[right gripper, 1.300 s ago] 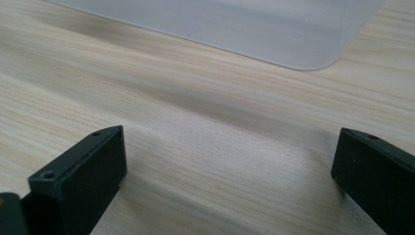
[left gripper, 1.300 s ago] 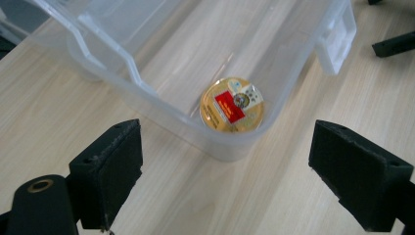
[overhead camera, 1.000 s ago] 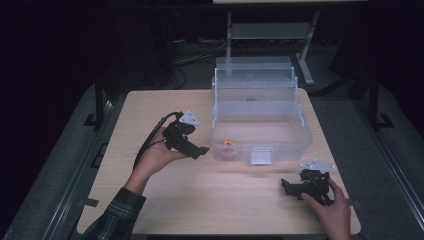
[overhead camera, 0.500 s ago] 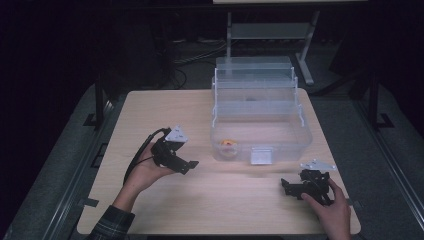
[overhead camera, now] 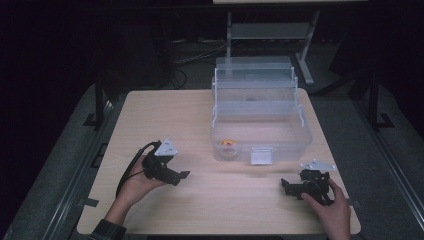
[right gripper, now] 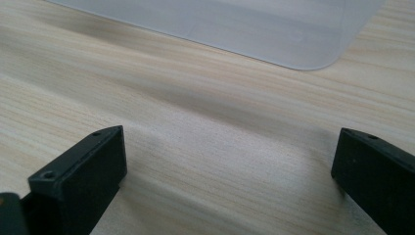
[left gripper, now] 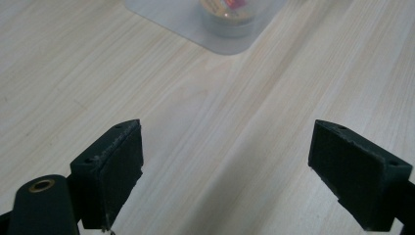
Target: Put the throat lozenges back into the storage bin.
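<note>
Clear plastic forms the tiered storage box (overhead camera: 260, 117) at the far right of the wooden table (overhead camera: 165, 112), and a small round container with a yellow-and-red top (overhead camera: 229, 146) sits in its front left corner, seen through the wall. Near the front left, the left gripper (overhead camera: 181, 175) is held low over bare wood with its jaws spread wide and nothing between them, pointing toward that container (left gripper: 227, 11). Near the front right edge, the right gripper (overhead camera: 286, 185) rests in the person's hand, jaws likewise wide apart and empty, just short of the box's front edge (right gripper: 274, 34).
</note>
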`<move>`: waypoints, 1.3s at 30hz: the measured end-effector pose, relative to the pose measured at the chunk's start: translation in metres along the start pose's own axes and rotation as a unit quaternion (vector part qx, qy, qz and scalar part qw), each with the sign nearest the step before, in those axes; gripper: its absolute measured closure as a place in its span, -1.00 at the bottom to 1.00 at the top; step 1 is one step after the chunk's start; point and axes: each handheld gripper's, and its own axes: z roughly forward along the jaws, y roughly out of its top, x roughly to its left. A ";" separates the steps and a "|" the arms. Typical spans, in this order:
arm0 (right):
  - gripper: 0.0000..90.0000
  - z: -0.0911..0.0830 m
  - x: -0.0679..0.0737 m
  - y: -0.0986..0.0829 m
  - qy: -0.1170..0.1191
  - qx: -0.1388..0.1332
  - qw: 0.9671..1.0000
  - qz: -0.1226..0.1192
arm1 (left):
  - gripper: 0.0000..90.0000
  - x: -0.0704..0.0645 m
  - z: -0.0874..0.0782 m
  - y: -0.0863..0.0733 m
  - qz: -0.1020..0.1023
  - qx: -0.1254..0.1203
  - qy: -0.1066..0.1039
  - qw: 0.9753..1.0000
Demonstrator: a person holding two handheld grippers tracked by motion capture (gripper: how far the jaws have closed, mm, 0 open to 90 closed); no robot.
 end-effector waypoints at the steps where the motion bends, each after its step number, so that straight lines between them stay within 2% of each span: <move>1: -1.00 0.000 0.000 0.000 0.000 0.000 1.000 0.000 | -0.72 0.000 0.000 -0.002 0.001 0.001 0.000 1.000; 20: -1.00 0.000 0.000 0.000 0.000 0.000 1.000 0.000 | -0.72 -0.003 -0.006 -0.052 -0.020 0.010 0.019 1.000; 39: -1.00 0.000 0.000 0.000 0.000 0.000 1.000 0.000 | -0.74 -0.006 -0.012 -0.091 -0.046 0.024 0.025 0.998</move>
